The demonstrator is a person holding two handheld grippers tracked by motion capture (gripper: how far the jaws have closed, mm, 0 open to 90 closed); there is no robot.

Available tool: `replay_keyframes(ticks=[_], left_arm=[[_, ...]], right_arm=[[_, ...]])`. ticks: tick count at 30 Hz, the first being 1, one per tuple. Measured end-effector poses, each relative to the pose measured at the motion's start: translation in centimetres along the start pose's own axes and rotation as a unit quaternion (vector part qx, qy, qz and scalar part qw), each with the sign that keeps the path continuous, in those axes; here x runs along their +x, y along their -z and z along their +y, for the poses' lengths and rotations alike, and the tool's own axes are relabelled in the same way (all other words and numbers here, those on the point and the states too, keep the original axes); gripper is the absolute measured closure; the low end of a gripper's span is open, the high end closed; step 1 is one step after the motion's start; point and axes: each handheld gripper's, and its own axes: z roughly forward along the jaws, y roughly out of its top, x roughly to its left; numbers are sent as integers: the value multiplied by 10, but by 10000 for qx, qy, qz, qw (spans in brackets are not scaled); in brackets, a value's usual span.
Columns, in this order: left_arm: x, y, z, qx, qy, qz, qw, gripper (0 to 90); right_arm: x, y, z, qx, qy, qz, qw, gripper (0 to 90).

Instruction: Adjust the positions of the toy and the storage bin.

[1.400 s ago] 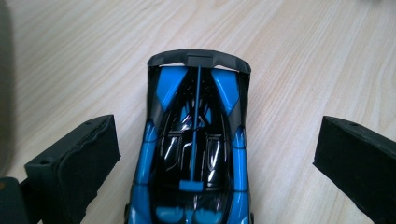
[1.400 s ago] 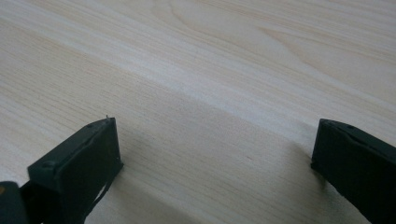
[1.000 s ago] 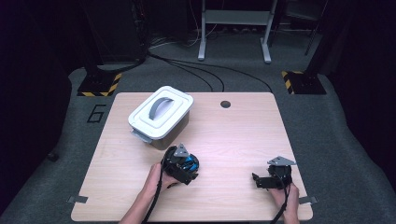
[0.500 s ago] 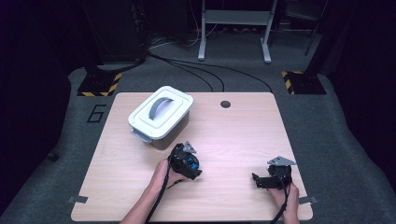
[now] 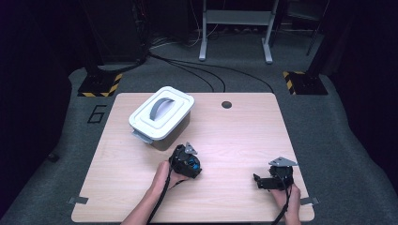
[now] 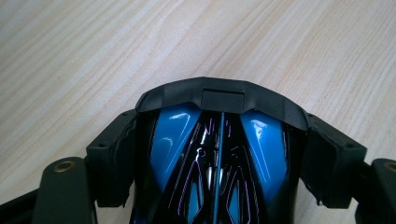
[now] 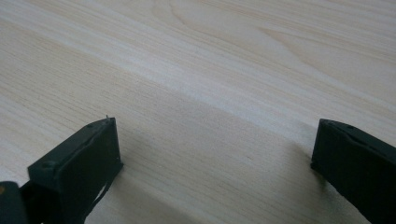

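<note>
A: What sat farthest left on the surface [image 5: 244,126]?

B: A white lidded container [image 5: 161,117] with a grey handle arched across its lid, at the far left part of the wooden top, turned at an angle to the edges. A grey latch stuck out at its near corner.

A: And the left tongs [image 5: 186,161]?

B: They were just in front of that container, near it but apart, held by the person's left hand [image 5: 164,176]. In the left gripper view the two black jaws were closed in against the sides of a glossy black and blue object [image 6: 217,154], which had a matte black band across its front end. The wood grain ran beneath it; I could not tell whether it touched the wood.

A: Anything between the two hands?

B: Bare wood, and a small dark round hole [image 5: 226,104] near the far edge.

A: The right tongs [image 5: 274,180]?

B: Near the front right corner, well apart from the left ones, in the right hand [image 5: 287,199], with the grey three-cornered plate on top. In the right gripper view the jaws stood wide apart with nothing between them, low over the wood.
</note>
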Motion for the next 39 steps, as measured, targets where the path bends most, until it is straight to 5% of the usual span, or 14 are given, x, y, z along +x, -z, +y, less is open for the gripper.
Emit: replay_keyframes(ticks=[17,28,39], left_arm=[[-2,1,-6,-99,37,123,9999,237],[-2,18,-10,-257,98,205,9994,245],[-6,43,-14,-680,107,228,9974,248]], right_arm=[[0,0,0,10,-17,5,10000,2],[0,0,0,4,3,4,10000,2],[-1,0,0,-3,14,0,10000,3]])
